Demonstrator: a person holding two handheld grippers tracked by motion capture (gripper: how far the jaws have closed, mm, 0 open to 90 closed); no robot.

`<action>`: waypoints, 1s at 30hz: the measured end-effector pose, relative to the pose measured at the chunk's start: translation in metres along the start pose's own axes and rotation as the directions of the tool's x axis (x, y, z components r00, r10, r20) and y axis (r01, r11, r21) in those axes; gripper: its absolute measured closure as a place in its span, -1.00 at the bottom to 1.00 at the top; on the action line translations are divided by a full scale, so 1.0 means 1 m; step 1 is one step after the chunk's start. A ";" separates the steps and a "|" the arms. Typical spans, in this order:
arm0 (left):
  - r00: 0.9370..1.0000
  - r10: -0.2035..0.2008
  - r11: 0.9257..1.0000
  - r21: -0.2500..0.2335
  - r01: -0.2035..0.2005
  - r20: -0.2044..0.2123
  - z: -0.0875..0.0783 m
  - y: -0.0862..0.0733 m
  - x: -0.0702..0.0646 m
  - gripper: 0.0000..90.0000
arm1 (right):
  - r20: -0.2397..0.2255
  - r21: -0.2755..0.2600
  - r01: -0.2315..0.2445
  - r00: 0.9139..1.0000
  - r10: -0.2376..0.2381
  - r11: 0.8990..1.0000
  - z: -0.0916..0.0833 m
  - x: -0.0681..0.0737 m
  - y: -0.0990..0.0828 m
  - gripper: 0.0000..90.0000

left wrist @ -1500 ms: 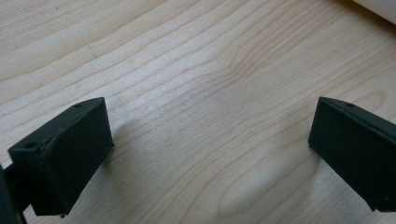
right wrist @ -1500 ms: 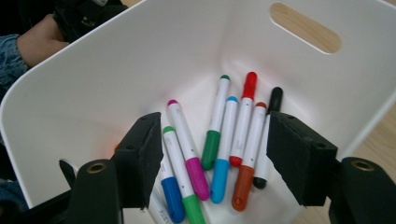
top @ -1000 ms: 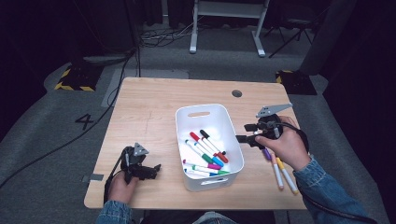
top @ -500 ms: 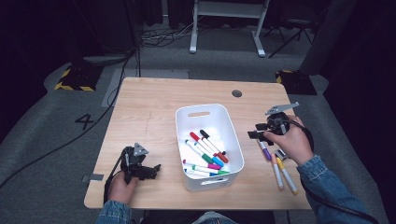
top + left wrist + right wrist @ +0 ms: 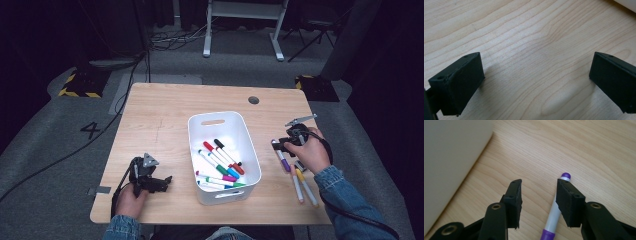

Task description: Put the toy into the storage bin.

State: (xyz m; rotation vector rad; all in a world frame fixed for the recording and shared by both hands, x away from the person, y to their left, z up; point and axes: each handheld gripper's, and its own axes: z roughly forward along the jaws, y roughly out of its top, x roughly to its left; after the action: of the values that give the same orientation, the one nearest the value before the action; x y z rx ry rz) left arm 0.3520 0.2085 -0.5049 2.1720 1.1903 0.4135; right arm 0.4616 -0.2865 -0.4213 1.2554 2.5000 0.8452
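Bin: white bin [image 5: 222, 155] at mid-table holds about 6 markers.
Left to move: purple marker [image 5: 281, 156] and 2 more lie on the table [image 5: 165, 115] right of it.
Right gripper [image 5: 283, 145]: jaws have just been closing, part-open, astride the purple marker [image 5: 554, 215], no clamp yet.
Left gripper [image 5: 162, 184]: wide open, empty.

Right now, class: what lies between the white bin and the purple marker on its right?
Only bare wood of the table. The high view shows a clear strip between the white bin and the purple marker; the right gripper view shows the same.
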 end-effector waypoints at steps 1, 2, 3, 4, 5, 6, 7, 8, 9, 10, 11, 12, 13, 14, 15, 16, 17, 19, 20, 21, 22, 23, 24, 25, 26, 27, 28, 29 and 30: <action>1.000 0.000 1.000 0.000 0.000 0.000 0.000 0.000 0.000 -1.00 | 0.009 0.008 -0.005 1.000 0.005 1.000 0.003 -0.002 -0.001 0.29; 1.000 -0.001 1.000 0.000 0.001 0.000 0.000 0.000 0.000 -1.00 | 0.011 0.015 -0.010 1.000 0.010 1.000 0.006 -0.004 -0.002 0.30; 1.000 -0.001 1.000 0.000 0.001 0.001 0.000 0.000 0.000 -1.00 | 0.015 0.025 -0.016 1.000 0.015 1.000 0.010 -0.007 -0.004 0.30; 1.000 -0.001 1.000 0.000 0.001 0.000 0.000 0.000 0.000 -1.00 | 0.019 0.029 -0.019 1.000 0.018 0.999 0.012 -0.009 -0.005 0.31; 1.000 -0.001 1.000 0.000 0.001 0.000 0.000 0.000 0.000 -1.00 | 0.025 0.041 -0.030 0.999 0.029 0.999 0.015 -0.010 -0.007 0.32; 1.000 -0.001 1.000 0.000 0.001 0.000 0.000 0.000 0.000 -1.00 | 0.027 0.048 -0.033 0.999 0.031 0.998 0.017 -0.012 -0.008 0.32; 1.000 -0.001 1.000 0.000 0.001 0.000 0.000 0.000 0.000 -1.00 | 0.031 0.053 -0.038 0.999 0.036 0.998 0.020 -0.014 -0.010 0.33; 1.000 -0.001 1.000 0.000 0.001 0.000 0.000 0.000 0.000 -1.00 | 0.033 0.063 -0.048 0.998 0.046 0.997 0.021 -0.016 -0.012 0.33; 1.000 0.000 1.000 0.000 0.000 0.000 0.000 0.000 0.000 -1.00 | 0.035 0.065 -0.049 0.998 0.047 0.997 0.023 -0.017 -0.013 0.34; 1.000 -0.001 1.000 0.000 0.001 0.000 0.000 0.000 0.000 -1.00 | 0.042 0.076 -0.047 0.998 0.044 0.996 0.025 -0.019 -0.015 0.35; 1.000 -0.001 1.000 0.000 0.001 0.000 0.000 0.000 0.000 -1.00 | 0.043 0.081 -0.060 0.997 0.056 0.995 0.027 -0.019 -0.017 0.36; 1.000 -0.001 1.000 0.000 0.001 0.000 0.000 0.000 0.000 -1.00 | 0.044 0.088 -0.060 0.997 0.056 0.994 0.029 -0.021 -0.018 0.38; 1.000 -0.001 1.000 0.000 0.001 0.000 0.000 0.000 0.000 -1.00 | 0.047 0.098 -0.059 0.997 0.054 0.993 0.031 -0.021 -0.020 0.40; 1.000 -0.001 1.000 0.000 0.001 0.000 0.000 0.000 0.000 -1.00 | 0.049 0.107 -0.063 0.997 0.058 0.992 0.032 -0.021 -0.021 0.42; 1.000 -0.001 1.000 0.000 0.001 0.000 0.000 0.000 0.000 -1.00 | 0.050 0.111 -0.070 0.997 0.065 0.991 0.034 -0.021 -0.022 0.46; 1.000 -0.001 1.000 0.000 0.001 0.000 0.000 0.000 0.000 -1.00 | 0.055 0.121 -0.074 0.996 0.068 0.990 0.035 -0.021 -0.024 0.48; 1.000 -0.001 1.000 0.000 0.001 0.000 0.000 0.000 0.000 -1.00 | 0.054 0.130 -0.079 0.996 0.072 0.988 0.036 -0.021 -0.025 0.53; 1.000 -0.001 1.000 0.000 0.001 0.000 0.000 0.000 0.000 -1.00 | 0.060 0.141 -0.080 0.996 0.072 0.987 0.039 -0.019 -0.027 0.59; 1.000 0.000 1.000 0.000 0.000 0.000 0.000 0.000 0.000 -1.00 | 0.067 0.135 -0.085 0.995 0.076 0.987 0.039 -0.018 -0.028 0.60; 1.000 -0.001 1.000 0.000 0.001 0.000 0.000 0.000 0.000 -1.00 | 0.073 0.133 -0.090 0.994 0.081 0.987 0.038 -0.016 -0.028 0.64; 1.000 -0.001 1.000 0.000 0.001 0.000 0.000 0.000 0.000 -1.00 | 0.079 0.134 -0.087 0.994 0.077 0.987 0.039 -0.015 -0.028 0.69; 1.000 -0.002 1.000 -0.003 0.002 -0.002 0.000 0.000 0.000 -1.00 | 0.082 0.133 -0.088 0.994 0.078 0.987 0.039 -0.012 -0.028 0.70; 1.000 -0.002 1.000 -0.003 0.002 -0.002 0.000 0.000 0.000 -1.00 | 0.099 0.135 -0.078 0.993 0.065 0.988 0.039 -0.010 -0.028 0.71; 1.000 -0.002 1.000 -0.003 0.002 -0.003 0.000 0.000 0.000 -1.00 | 0.103 0.135 -0.084 0.992 0.071 0.987 0.039 -0.008 -0.028 0.71; 1.000 -0.003 1.000 -0.003 0.003 -0.002 0.000 0.000 0.000 -1.00 | 0.109 0.136 -0.082 0.992 0.067 0.987 0.039 -0.008 -0.028 0.71; 1.000 -0.003 1.000 -0.003 0.003 -0.002 0.000 0.000 0.000 -1.00 | 0.110 0.134 -0.087 0.991 0.073 0.987 0.039 -0.007 -0.027 0.71; 1.000 -0.002 1.000 -0.003 0.002 -0.002 0.000 0.000 0.000 -1.00 | 0.106 0.129 -0.095 0.991 0.082 0.987 0.040 -0.006 -0.027 0.71; 1.000 -0.002 1.000 -0.003 0.002 -0.003 0.000 0.000 0.000 -1.00 | 0.097 0.127 -0.101 0.991 0.090 0.987 0.040 -0.006 -0.027 0.71; 1.000 -0.002 1.000 -0.003 0.002 -0.003 0.000 0.000 0.000 -1.00 | 0.075 0.124 -0.101 0.993 0.092 0.987 0.040 -0.008 -0.026 0.71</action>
State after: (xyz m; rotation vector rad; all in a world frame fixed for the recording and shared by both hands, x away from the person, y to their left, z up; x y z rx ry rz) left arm 0.3517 0.2082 -0.5051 2.1676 1.1928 0.4171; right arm 0.4662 -0.2890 -0.4698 1.4315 2.4908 0.6592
